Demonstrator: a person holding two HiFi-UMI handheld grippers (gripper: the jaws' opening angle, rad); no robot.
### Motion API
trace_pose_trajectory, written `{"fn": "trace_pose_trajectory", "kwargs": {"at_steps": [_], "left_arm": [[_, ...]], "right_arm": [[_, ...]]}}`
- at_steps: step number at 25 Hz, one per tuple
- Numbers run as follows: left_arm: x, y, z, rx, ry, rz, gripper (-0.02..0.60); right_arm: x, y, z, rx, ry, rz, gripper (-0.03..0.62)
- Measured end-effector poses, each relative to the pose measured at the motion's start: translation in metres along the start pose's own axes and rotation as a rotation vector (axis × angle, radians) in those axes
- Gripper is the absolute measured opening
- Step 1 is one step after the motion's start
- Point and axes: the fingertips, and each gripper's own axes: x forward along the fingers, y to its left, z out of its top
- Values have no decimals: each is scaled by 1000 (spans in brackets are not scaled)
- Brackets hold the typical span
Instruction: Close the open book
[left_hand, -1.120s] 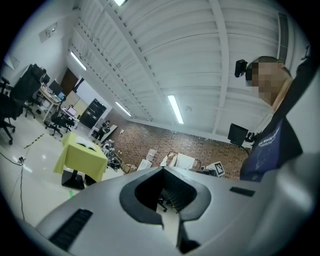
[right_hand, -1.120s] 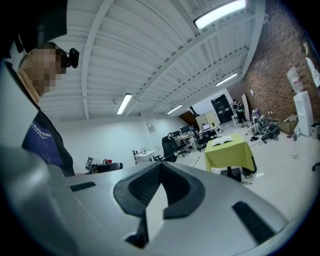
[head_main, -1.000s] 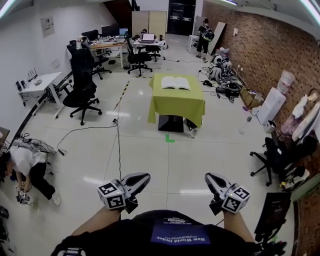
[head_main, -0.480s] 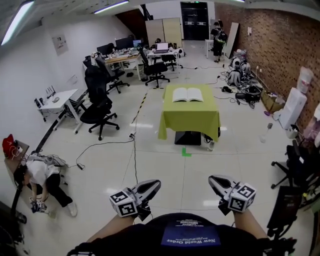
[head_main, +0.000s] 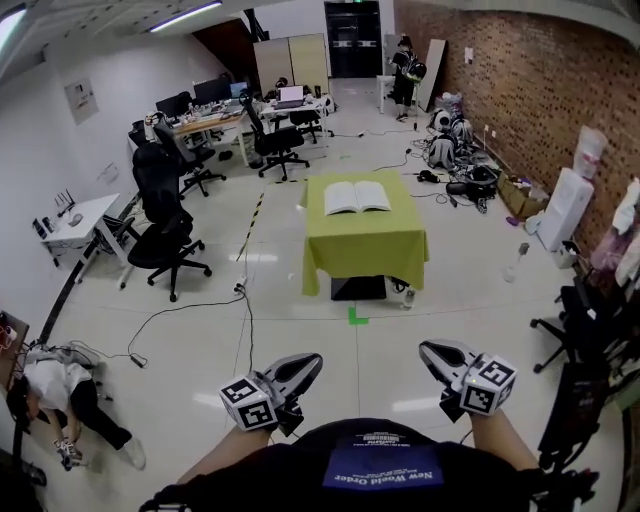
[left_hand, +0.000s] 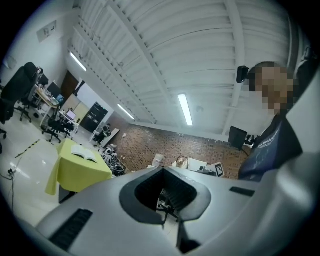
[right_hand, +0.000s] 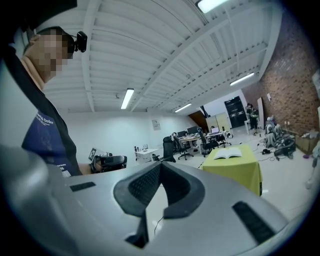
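While the book (head_main: 357, 196) lies open, pages up, toward the far side of a small table (head_main: 365, 250) draped in yellow-green, both grippers are held low at the near edge of the head view. They are well apart from the book, with a wide stretch of pale floor (head_main: 400, 330) between. The left gripper (head_main: 312, 361) has its jaws drawn together to a point and carries nothing. Its own view shows the dark pads (left_hand: 145, 192) meeting at the tips, with only floor and a chair's base seen through the hollow behind them. The right gripper (head_main: 426, 349) is likewise closed and empty, its pads (right_hand: 142, 185) joined at the tips in its own view. Both grippers point roughly toward the table, each with its marker cube on the outer side, near the person's forearm. In the left gripper view the table sits far off at the left with the book on top. In the right gripper view it sits far off at the right. A green tape mark (head_main: 357, 316) lies on the floor just in front of the table. Black office chairs (head_main: 165, 240) stand to the table's left, and desks (head_main: 205, 115) with monitors stand beyond them. A brick wall (head_main: 520, 90) runs along the right. One person (head_main: 60, 395) crouches on the floor at the far left, and another (head_main: 405, 65) stands at the back of the room.
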Motion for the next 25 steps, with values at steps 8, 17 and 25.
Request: {"fn": "trace_pose_trajectory", "kwargs": {"at_steps": [8, 17, 25], "left_arm": [[-1, 99, 47, 8, 1, -79, 6], [39, 173, 58, 2, -6, -30, 6], [124, 223, 92, 65, -53, 101, 6]], "right_arm": [[89, -23, 17, 26, -16, -78, -12], [154, -103, 30, 28, 17, -55, -14], [201, -217, 73, 16, -10, 75, -14]]}}
